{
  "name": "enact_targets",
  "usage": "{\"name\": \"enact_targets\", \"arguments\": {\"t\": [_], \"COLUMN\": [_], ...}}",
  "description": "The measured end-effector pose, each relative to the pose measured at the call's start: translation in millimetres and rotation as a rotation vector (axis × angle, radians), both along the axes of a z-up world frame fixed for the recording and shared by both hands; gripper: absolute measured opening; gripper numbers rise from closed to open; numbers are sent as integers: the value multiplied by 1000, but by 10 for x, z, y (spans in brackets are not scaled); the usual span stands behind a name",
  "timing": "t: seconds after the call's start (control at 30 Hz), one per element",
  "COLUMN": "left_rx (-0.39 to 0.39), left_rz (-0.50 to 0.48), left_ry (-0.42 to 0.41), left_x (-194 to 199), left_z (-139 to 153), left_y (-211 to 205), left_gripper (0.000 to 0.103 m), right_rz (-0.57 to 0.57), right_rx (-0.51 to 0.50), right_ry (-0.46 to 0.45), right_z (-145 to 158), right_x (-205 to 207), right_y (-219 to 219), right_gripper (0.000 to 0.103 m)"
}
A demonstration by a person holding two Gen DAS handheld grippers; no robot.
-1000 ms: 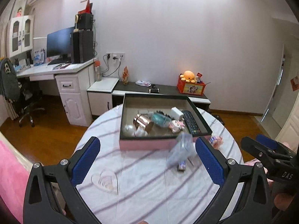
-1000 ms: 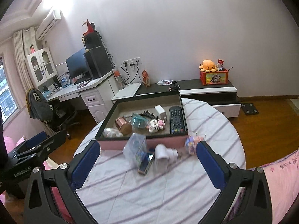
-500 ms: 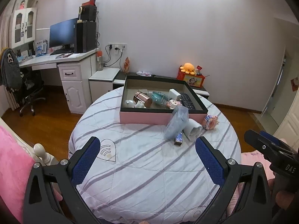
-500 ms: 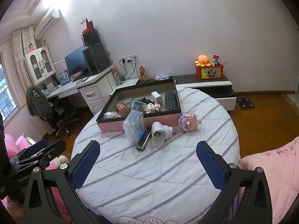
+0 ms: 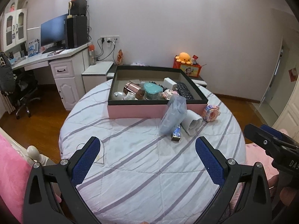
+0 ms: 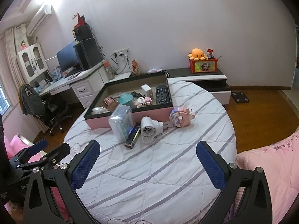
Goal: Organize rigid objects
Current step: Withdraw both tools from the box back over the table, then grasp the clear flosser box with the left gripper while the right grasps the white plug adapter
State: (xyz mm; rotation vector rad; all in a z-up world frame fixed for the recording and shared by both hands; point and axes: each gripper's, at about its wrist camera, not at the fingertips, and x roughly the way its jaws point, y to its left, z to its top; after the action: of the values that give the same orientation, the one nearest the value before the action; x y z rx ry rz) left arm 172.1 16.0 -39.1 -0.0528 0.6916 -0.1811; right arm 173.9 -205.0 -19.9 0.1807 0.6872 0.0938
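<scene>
A pink box with a black rim stands at the far side of the round table and holds a remote, a copper cup, a teal container and other small items. In front of it lie a clear plastic case, a dark narrow box, a white plug adapter and a pink block toy. My left gripper and my right gripper are both open and empty, held back over the table's near part.
The round table has a white striped cover. A pink bed lies at the right and pink bedding at the left. A desk with a monitor, an office chair and a low cabinet stand beyond.
Both grippers have drawn back from the box, so the table and objects look farther off. Both stay open. The objects have not moved.
</scene>
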Motion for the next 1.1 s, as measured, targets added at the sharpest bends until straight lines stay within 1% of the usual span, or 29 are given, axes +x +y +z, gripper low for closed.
{"name": "enact_targets", "arguments": {"t": [0.27, 0.43, 0.53, 0.67, 0.87, 0.93, 1.0, 1.07, 1.1], "left_rx": [21, 34, 29, 46, 34, 19, -1, -21, -32], "left_rz": [-40, -71, -80, -74, -76, -80, -86, -97, -103], "left_ry": [44, 70, 82, 100, 153, 172, 185, 192, 192], "left_x": [411, 640, 783, 969, 1224, 1289, 1328, 1351, 1353], "left_z": [-248, -388, -467, -588, -769, -828, -871, -900, -909], "left_y": [-197, -348, -410, -468, -499, -489, -463, -439, -426], "left_gripper": [103, 103, 103, 101, 83, 74, 69, 62, 56], "right_rz": [-23, -46, -50, -44, -40, -34, -20, 3, 15], "right_rx": [-9, 1, -1, -10, -43, -44, -34, -12, -2], "right_ry": [78, 108, 125, 148, 180, 182, 183, 184, 186], "right_z": [-237, -359, -417, -515, -698, -731, -757, -790, -802], "right_x": [261, 367, 431, 540, 757, 829, 890, 979, 1020], "right_y": [-107, -198, -232, -215, -146, -135, -124, -105, -93], "right_gripper": [103, 103, 103, 103, 103, 103, 103, 103, 102]}}
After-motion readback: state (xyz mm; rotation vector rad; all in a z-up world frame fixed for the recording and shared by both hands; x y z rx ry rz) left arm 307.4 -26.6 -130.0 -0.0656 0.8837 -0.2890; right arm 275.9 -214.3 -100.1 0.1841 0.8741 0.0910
